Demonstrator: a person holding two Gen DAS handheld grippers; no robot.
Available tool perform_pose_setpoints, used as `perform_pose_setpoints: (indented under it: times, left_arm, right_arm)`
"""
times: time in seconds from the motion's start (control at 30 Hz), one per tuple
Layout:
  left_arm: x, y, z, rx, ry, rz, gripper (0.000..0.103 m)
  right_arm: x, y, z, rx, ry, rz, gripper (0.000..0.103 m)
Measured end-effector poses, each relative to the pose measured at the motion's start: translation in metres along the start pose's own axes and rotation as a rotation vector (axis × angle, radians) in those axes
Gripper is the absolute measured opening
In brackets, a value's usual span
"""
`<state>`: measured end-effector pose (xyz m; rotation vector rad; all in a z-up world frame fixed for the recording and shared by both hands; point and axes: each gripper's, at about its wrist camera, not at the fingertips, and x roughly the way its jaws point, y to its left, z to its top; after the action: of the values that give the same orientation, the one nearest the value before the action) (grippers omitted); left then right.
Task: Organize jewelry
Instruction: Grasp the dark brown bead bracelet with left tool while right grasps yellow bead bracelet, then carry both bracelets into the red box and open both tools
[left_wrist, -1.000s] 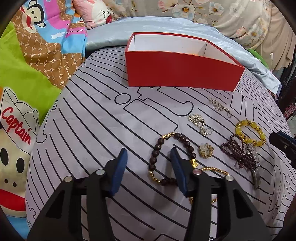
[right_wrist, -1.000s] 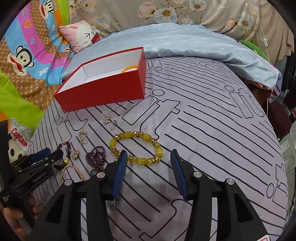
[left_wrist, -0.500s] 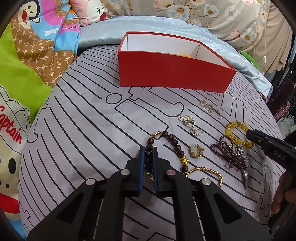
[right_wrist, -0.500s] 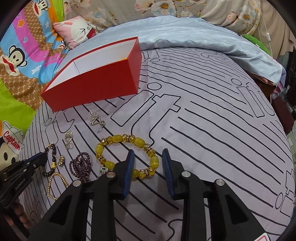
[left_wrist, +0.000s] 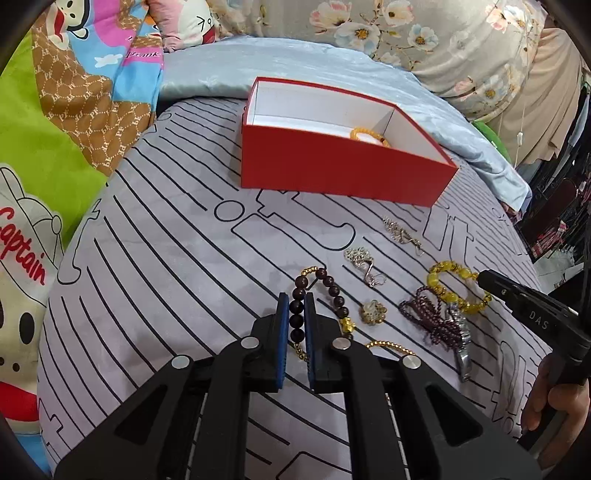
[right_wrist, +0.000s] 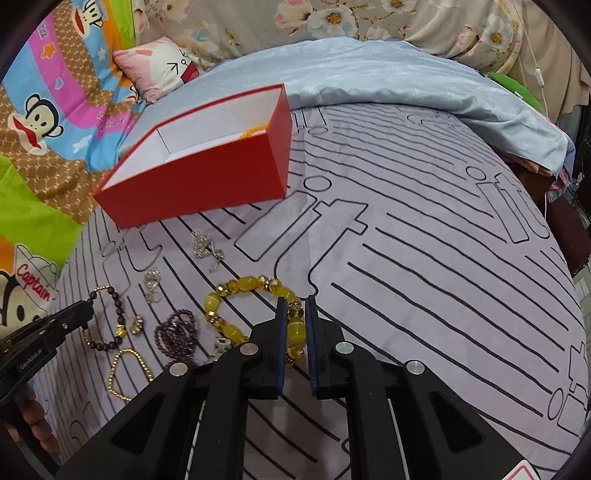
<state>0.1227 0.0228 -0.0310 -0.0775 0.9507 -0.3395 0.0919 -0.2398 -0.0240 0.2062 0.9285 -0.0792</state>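
Jewelry lies on the grey striped bedsheet (right_wrist: 424, 258) in front of the red box (left_wrist: 332, 170). Inside the box only part of an orange bracelet (left_wrist: 364, 133) shows above the wall. The left gripper (left_wrist: 296, 308) is pinched on the dark bead bracelet (left_wrist: 334, 291), whose lower beads are hidden behind its fingers. The right gripper (right_wrist: 295, 314) is clamped on the yellow bead bracelet (right_wrist: 236, 286). A purple bead strand (left_wrist: 430, 317) lies tangled, hard to read.

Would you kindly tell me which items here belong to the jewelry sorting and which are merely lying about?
Job: red box, dark bead bracelet in left gripper, yellow bead bracelet in right gripper, purple bead strand, gold chain.
Lying about: rabbit pillow, blue blanket.
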Motion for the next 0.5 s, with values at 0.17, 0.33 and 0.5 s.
perform_pose_setpoints:
  times: [0.17,0.33,0.5]
  left_arm:
    - [-0.014,-0.001,0.005,-0.003,-0.026,-0.018,0.007]
    - [-0.027,-0.003,0.010,-0.002,-0.046,-0.034,0.007]
    - [-0.037,-0.005,0.017,0.009,-0.062,-0.049,0.007]
  right_arm:
    - [-0.024,0.008,0.008,-0.011,-0.054,0.015,0.008]
    - [-0.047,0.017,0.019,-0.032,-0.098,0.024,0.008]
    - [-0.064,0.024,0.028,-0.060,-0.125,0.023,0.008]
